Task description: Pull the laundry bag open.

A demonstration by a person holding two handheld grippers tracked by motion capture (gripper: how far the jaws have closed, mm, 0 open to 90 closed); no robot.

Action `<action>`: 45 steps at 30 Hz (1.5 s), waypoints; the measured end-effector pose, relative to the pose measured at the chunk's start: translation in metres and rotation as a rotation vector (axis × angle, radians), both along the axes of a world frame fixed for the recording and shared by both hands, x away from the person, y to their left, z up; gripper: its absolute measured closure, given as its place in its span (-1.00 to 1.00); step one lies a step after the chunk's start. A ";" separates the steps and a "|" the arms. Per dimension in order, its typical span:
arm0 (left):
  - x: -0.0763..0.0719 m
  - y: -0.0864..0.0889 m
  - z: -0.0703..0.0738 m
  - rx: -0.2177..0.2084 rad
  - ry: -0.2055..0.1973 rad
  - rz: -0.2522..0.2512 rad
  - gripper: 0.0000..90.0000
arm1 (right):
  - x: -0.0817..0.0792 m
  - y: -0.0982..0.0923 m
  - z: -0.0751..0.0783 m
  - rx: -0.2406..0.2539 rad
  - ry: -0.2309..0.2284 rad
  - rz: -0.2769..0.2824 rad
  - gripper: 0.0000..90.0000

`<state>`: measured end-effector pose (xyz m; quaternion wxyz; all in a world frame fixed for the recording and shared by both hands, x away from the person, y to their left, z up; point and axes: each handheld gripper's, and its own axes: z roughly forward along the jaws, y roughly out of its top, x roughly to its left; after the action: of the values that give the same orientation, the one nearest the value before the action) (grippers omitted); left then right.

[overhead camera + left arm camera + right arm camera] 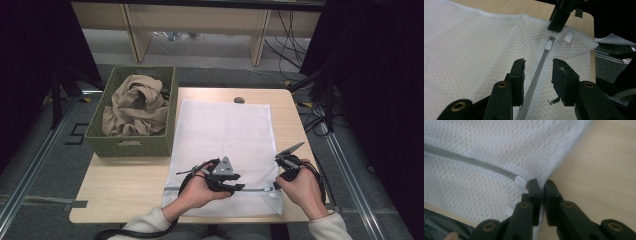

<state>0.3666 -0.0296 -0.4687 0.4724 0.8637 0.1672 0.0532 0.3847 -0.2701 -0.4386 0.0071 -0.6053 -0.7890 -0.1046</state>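
A white mesh laundry bag (225,135) lies flat on the wooden table (120,185), with a grey zipper (252,190) running along its near end. My left gripper (239,187) is open just above the bag, and in the left gripper view its jaws straddle the zipper (536,75) without touching it. The zipper's white pull (549,45) lies just ahead of them. My right gripper (275,187) is shut on the bag's edge (554,170) at the right corner. Its tips (541,183) pinch the mesh right beside the zipper pull (520,180).
A green woven basket (100,135) holding crumpled tan cloth (137,105) stands at the table's left, touching the bag's side. A small dark round spot (239,100) sits near the table's far edge. Cables run along the floor on the right.
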 end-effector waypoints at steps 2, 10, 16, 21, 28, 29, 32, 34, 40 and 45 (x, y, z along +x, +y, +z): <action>0.000 -0.008 0.000 -0.003 0.006 -0.014 0.39 | 0.001 -0.003 -0.002 0.003 -0.043 0.055 0.91; 0.003 -0.029 -0.011 0.001 0.028 -0.043 0.45 | 0.001 -0.005 0.000 0.009 -0.046 0.064 0.91; 0.005 -0.044 -0.020 0.014 0.062 -0.055 0.50 | 0.000 -0.004 0.003 0.012 -0.048 0.037 0.91; 0.007 -0.056 -0.027 0.046 0.047 -0.056 0.53 | -0.001 -0.003 0.005 0.015 -0.063 0.061 0.91; 0.012 -0.070 -0.034 0.055 0.069 -0.068 0.55 | -0.003 -0.001 0.008 0.009 -0.049 0.029 0.91; 0.013 -0.071 -0.035 0.053 0.077 -0.086 0.55 | -0.004 0.000 0.009 0.017 -0.050 0.021 0.91; 0.013 -0.074 -0.038 0.049 0.087 -0.086 0.60 | -0.003 -0.001 0.009 0.016 -0.072 0.053 0.91; 0.015 -0.074 -0.039 0.056 0.085 -0.089 0.62 | -0.004 0.001 0.011 0.018 -0.060 0.032 0.91; 0.015 -0.076 -0.038 0.048 0.109 -0.091 0.70 | -0.005 0.004 0.011 0.017 -0.036 0.016 0.91; 0.014 -0.076 -0.035 0.023 0.138 -0.089 0.72 | -0.003 0.001 0.009 0.009 -0.075 0.062 0.91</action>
<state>0.3811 -0.1059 -0.5036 0.4517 0.8773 0.1601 -0.0254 0.3812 -0.2691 -0.4300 -0.0163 -0.5761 -0.8067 -0.1306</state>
